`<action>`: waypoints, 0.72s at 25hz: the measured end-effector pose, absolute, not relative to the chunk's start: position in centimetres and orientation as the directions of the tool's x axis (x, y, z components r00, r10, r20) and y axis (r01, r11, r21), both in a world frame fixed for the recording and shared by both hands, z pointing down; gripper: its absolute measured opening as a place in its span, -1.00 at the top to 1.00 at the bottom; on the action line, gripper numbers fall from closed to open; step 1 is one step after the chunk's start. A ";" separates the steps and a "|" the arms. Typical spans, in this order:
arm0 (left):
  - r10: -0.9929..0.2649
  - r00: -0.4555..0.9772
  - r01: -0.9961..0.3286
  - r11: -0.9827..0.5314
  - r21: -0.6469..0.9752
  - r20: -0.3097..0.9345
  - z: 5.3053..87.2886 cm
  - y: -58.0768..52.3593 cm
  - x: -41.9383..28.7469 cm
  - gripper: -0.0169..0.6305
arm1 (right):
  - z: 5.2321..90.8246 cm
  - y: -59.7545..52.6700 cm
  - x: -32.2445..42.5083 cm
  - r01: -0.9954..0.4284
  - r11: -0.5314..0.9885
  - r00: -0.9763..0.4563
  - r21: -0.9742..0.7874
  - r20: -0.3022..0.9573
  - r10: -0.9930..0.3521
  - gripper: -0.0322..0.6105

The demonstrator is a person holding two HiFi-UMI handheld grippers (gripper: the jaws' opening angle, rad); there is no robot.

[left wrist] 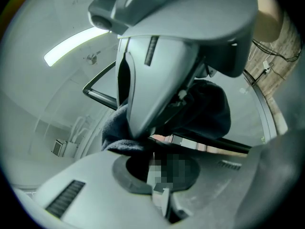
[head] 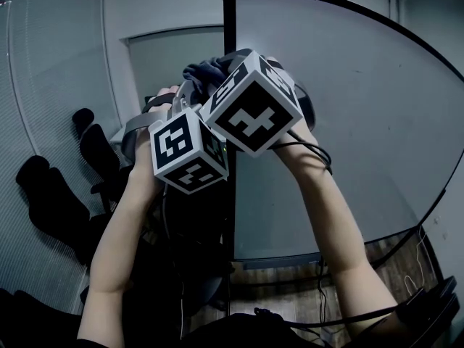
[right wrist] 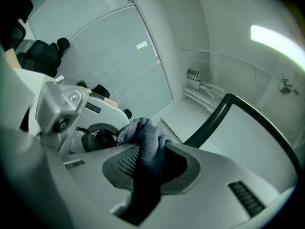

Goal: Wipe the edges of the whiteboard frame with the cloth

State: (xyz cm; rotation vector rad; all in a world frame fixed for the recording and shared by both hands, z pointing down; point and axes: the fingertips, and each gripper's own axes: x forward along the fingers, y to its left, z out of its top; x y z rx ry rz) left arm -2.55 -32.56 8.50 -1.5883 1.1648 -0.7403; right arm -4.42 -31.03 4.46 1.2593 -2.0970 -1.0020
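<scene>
Dark cloth [left wrist: 116,137] in the left claw [left wrist: 159,175], whiteboard frame [left wrist: 100,95] corner just beyond.

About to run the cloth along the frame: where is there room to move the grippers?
Free: the board face right of both grippers, inside the frame, and its top edge past the corner. Crowded: the frame's left edge, where left gripper and right gripper bunch on the cloth; chairs stand left of it.

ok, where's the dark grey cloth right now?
Head view, top centre: the dark grey cloth is bunched between the jaws of the right gripper, by the left edge of the black whiteboard frame, below its upper corner.
</scene>
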 end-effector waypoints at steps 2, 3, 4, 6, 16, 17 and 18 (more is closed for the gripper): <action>-0.933 0.348 -0.333 -0.036 -0.942 -0.088 8.9 -32.5 -2.7 0.90 | 5.0 -31.0 -4.6 -0.523 0.302 -0.455 0.797 0.039 -0.890 0.60; -0.933 0.348 -0.336 -0.030 -0.941 -0.095 9.1 -32.4 -2.7 0.90 | 5.2 -31.0 -4.7 -0.519 0.302 -0.458 0.800 0.039 -0.888 0.60; -0.931 0.350 -0.339 -0.027 -0.941 -0.100 9.3 -32.4 -2.7 0.90 | 5.4 -30.9 -4.7 -0.517 0.302 -0.461 0.801 0.037 -0.887 0.60; -0.932 0.350 -0.338 -0.027 -0.941 -0.099 9.7 -32.5 -2.5 0.90 | 5.7 -31.0 -4.6 -0.520 0.303 -0.465 0.799 0.033 -0.885 0.60; -0.939 0.333 -0.316 -0.020 -0.948 -0.091 11.4 -32.9 -2.2 0.90 | 7.3 -31.3 -4.0 -0.532 0.308 -0.472 0.789 0.026 -0.881 0.60; -0.940 0.329 -0.310 -0.016 -0.951 -0.092 11.7 -32.9 -2.2 0.90 | 7.5 -31.3 -4.0 -0.530 0.308 -0.470 0.790 0.029 -0.882 0.60; -0.941 0.326 -0.307 -0.013 -0.952 -0.093 11.9 -33.0 -2.2 0.90 | 7.8 -31.3 -4.1 -0.527 0.308 -0.468 0.792 0.031 -0.883 0.60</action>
